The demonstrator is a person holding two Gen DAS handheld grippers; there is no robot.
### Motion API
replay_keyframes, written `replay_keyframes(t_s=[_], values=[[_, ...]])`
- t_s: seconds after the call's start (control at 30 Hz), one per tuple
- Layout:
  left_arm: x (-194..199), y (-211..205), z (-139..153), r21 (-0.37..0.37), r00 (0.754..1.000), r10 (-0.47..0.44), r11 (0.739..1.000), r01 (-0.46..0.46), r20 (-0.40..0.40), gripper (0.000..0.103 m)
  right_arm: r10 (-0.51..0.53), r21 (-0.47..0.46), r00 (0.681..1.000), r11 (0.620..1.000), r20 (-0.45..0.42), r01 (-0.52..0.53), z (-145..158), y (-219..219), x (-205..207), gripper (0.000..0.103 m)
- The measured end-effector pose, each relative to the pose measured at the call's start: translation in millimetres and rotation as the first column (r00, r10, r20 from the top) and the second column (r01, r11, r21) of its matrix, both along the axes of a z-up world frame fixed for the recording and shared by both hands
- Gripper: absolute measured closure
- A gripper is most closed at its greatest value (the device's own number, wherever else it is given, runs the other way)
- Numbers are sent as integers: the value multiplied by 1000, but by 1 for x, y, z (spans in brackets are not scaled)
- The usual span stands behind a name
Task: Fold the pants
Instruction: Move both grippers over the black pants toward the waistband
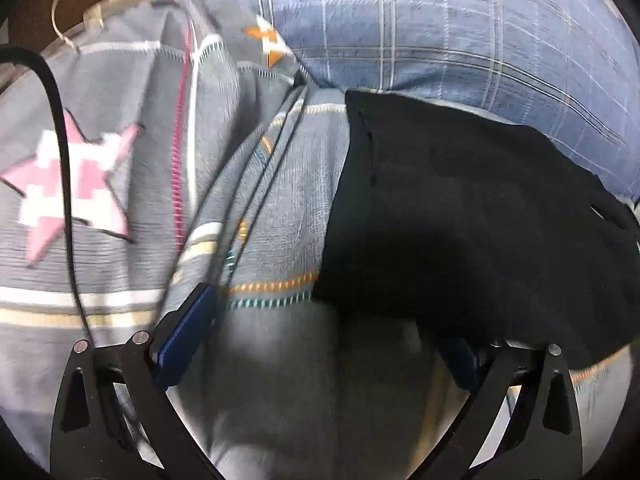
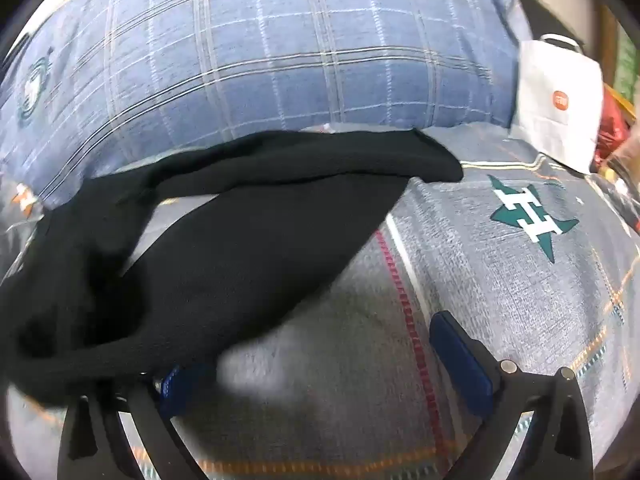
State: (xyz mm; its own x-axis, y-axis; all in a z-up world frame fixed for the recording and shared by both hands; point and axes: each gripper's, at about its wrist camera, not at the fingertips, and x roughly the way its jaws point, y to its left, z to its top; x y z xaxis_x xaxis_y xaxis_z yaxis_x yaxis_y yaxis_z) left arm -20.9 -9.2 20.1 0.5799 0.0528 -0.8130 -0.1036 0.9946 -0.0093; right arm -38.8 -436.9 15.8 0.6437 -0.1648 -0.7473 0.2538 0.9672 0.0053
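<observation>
Now black pants (image 2: 248, 248) spread on grey bedspread (image 2: 500, 300); left gripper (image 1: 324, 340) and right gripper (image 2: 320, 364) jaws wide apart, apparently gripping nothing.

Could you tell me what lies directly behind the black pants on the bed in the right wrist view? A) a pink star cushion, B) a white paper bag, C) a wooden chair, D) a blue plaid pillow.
D: the blue plaid pillow fills the view just beyond the far edge of the black pants, while the white bag stands off to the right.
</observation>
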Motion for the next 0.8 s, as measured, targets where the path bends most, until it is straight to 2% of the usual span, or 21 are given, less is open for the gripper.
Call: replay_keyframes(t_s=[0.1,0.17,0.23,0.33,0.4,0.47,0.5,0.57,0.6,0.73,0.8], values=[[-12,-7,20,37,1000,-24,999,24,8,1,-18,4,999,1000,36,18,10,0,-19,1],[-19,-9,31,6,998,-42,999,42,42,1,-8,-14,999,1000,47,8,18,5,-31,2],[-25,-14,43,5,996,-57,998,57,71,1,22,-21,996,1000,89,-20,27,13,-39,2],[-30,-21,54,-11,990,-74,997,76,123,1,51,9,991,999,127,-53,44,21,-44,2],[-38,-33,62,31,980,-88,996,84,180,1,52,53,987,997,154,-61,54,19,-50,2],[-41,-42,68,46,975,-105,994,98,195,1,57,59,982,996,179,-68,59,24,-51,2],[-37,-41,70,28,980,-109,994,105,169,1,64,56,981,996,184,-75,61,28,-52,2],[-35,-48,72,33,979,-117,993,113,167,1,83,33,980,995,180,-91,64,35,-51,2],[-31,-50,71,34,982,-116,993,112,152,1,91,22,985,995,149,-96,65,38,-47,2],[-33,-57,70,22,980,-125,992,123,156,1,94,184,992,977,89,-109,71,29,-42,2],[-33,-61,69,23,980,-128,992,126,151,1,99,142,990,983,97,-113,68,36,-43,2]])
